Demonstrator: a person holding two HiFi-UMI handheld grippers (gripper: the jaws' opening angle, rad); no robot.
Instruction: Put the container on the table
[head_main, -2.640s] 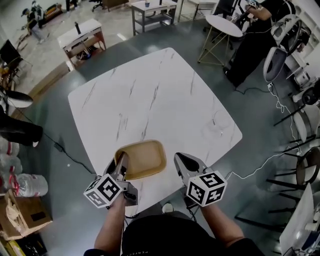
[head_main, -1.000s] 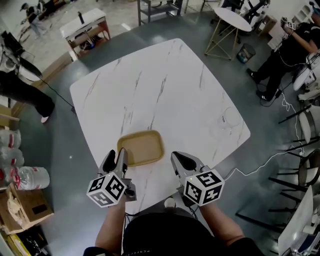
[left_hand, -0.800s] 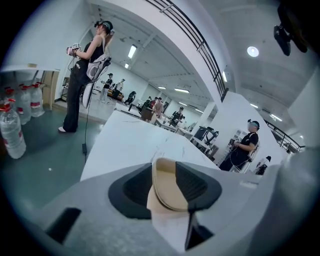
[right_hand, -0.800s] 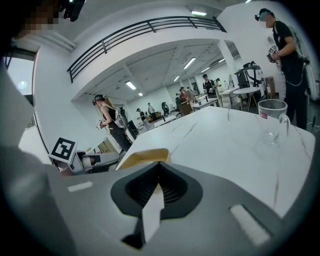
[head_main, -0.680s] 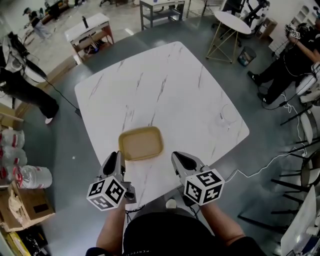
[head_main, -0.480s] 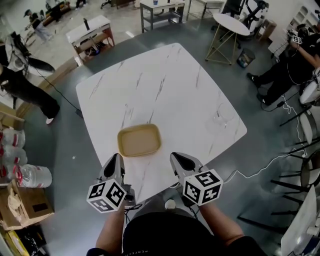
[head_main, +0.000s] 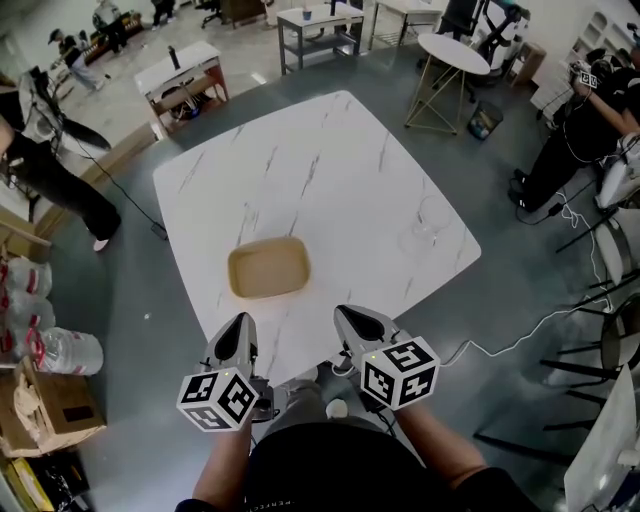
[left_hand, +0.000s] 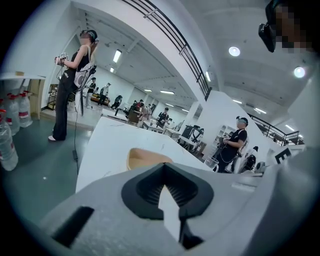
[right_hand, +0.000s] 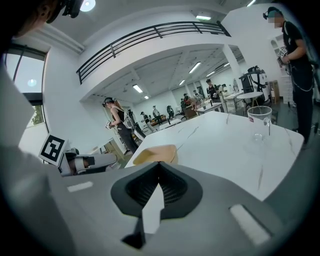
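The container (head_main: 268, 268), a shallow tan tray with rounded corners, lies flat and empty on the white marble table (head_main: 330, 170), near its front corner. Both grippers hang over the table's near edges, clear of the tray. My left gripper (head_main: 240, 328) is shut with nothing between its jaws. In the left gripper view (left_hand: 162, 166) the tray (left_hand: 145, 158) shows just beyond the closed tips. My right gripper (head_main: 352, 320) is also shut and empty. The right gripper view (right_hand: 159, 165) has the tray (right_hand: 156, 152) ahead and a little left.
A clear glass (head_main: 424, 233) stands near the table's right edge, also seen as a glass (right_hand: 260, 119) in the right gripper view. Water bottles (head_main: 55, 350) and a cardboard box (head_main: 50, 420) sit on the floor at left. A cable (head_main: 520, 325) runs at right. People stand around.
The left jaws, earlier open at the tray's near edge, have closed on nothing. Both grippers have drawn back from the tray toward the table's near corner. The tray stays on the table.
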